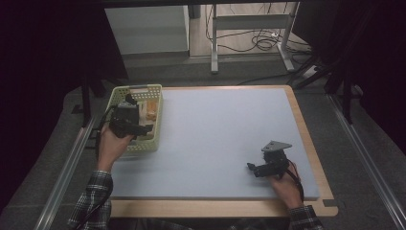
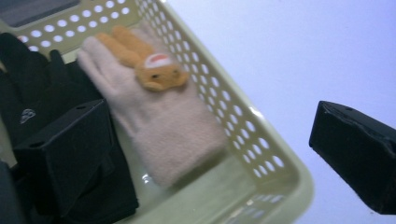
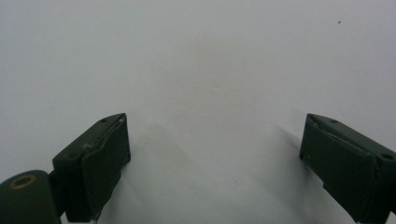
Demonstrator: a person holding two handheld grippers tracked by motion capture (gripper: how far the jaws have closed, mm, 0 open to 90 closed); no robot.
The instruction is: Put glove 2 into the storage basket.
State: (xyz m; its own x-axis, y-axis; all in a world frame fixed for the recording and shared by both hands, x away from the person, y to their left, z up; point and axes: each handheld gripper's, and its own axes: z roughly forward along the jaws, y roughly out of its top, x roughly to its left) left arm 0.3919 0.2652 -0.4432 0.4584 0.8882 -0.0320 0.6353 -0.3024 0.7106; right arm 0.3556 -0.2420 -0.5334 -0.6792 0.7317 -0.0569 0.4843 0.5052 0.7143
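Looking down from the high view: left gripper [image 1: 128, 122] hovering over the near end of a pale green basket [image 1: 156, 91] at the left edge of the counter [image 1: 225, 139], jaws spread and grasping nothing. Resting low toward the counter's near right corner, the right gripper [image 1: 253, 168], well apart from the basket, with bare blue-grey surface all around it. Nothing lying loose on the counter, so judging the gathering of gloves into the basket as finished or nearly so.

Moving to the left gripper view: two black jaws standing wide, one over the basket's inside, the other out beyond its rim. Lying flat on the basket floor between them, untouched, a pink glove [image 2: 163, 126] with an orange plush animal [image 2: 152, 65] on its back. Beside it, partly under the inner jaw, a black glove [image 2: 32, 88]. Reading this as a glove already let go and settled, with only pulling the hand away seemingly left.

Turning to the right gripper view: both jaws released and wide apart, pointing at plain counter, holding nothing.
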